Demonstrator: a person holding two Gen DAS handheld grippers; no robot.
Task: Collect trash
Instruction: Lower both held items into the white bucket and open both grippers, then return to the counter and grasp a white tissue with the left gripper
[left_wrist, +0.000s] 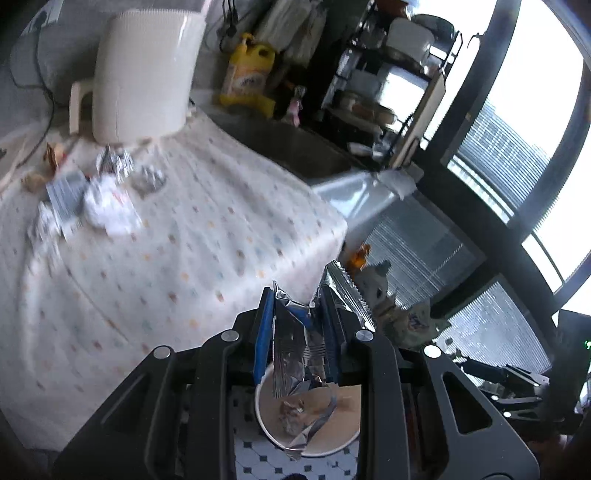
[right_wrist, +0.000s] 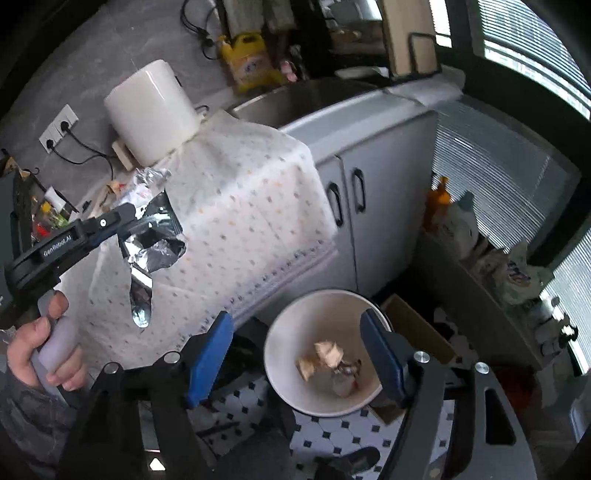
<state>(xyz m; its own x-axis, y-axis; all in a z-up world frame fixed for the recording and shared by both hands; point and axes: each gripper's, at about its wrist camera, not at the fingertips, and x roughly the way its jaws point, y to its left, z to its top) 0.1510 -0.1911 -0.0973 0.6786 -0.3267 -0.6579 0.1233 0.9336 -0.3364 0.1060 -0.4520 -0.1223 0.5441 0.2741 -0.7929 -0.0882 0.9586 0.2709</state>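
Observation:
My left gripper (left_wrist: 295, 299) is shut on a crumpled silver foil wrapper (left_wrist: 295, 347), which hangs off the table's edge above a white bin (left_wrist: 260, 410) on the tiled floor. In the right wrist view a hand holds that left gripper (right_wrist: 129, 221), with the foil wrapper (right_wrist: 155, 247) dangling from it. My right gripper (right_wrist: 295, 321) stands open over the white bin (right_wrist: 275, 332) with nothing between its blue pads. Crumpled brown paper (right_wrist: 327, 354) lies in the bin. More trash sits on the dotted tablecloth (left_wrist: 207, 229): a white paper wad (left_wrist: 110, 210) and foil scraps (left_wrist: 118, 162).
A white cylindrical appliance (left_wrist: 144, 74) stands at the back of the table. A yellow jug (left_wrist: 247, 74) and a sink (right_wrist: 295, 96) lie beyond it. Grey cabinet doors (right_wrist: 369, 192), a cardboard box (right_wrist: 417, 325) and bags by the window (right_wrist: 517, 273) crowd the bin.

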